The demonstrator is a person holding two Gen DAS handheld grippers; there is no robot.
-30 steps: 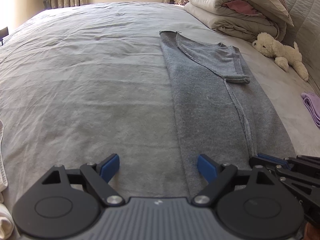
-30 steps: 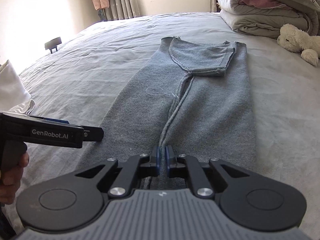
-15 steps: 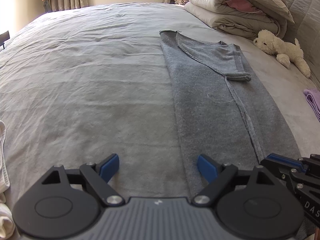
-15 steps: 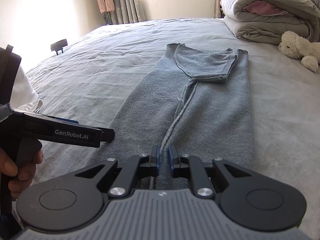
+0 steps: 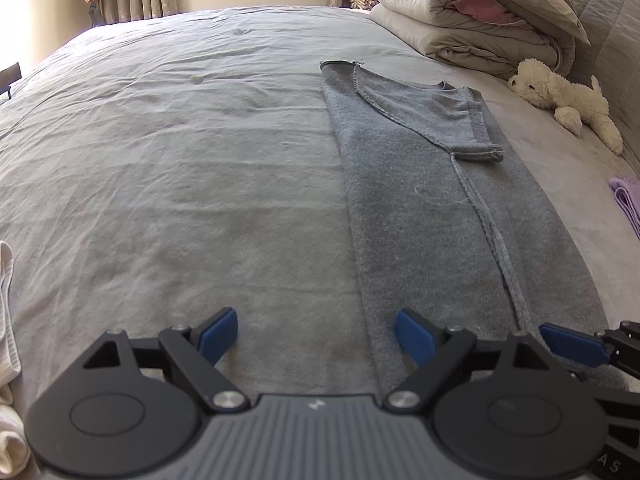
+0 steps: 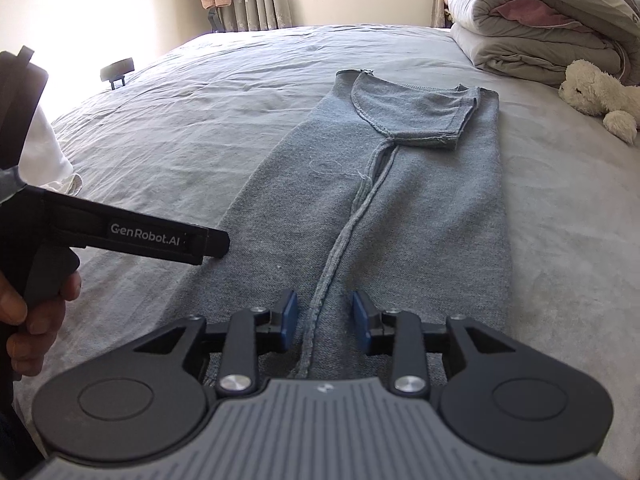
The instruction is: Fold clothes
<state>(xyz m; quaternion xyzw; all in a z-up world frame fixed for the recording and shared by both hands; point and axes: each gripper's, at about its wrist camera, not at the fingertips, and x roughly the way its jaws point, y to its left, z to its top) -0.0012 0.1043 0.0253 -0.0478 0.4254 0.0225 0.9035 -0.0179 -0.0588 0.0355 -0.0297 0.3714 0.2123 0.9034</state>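
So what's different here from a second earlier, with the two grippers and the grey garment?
The right gripper has just been opening: its jaws, earlier pinched on the grey garment's raised seam, now stand apart with the seam lying loose between them, released. The left gripper is as before, wide open over the bed sheet at the garment's edge. The garment lies folded as it was.

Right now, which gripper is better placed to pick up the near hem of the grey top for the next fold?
Right. The right gripper sits over the grey top, jaws just opened astride its seam. The open left gripper straddles the top's edge, mostly over bare bedsheet.
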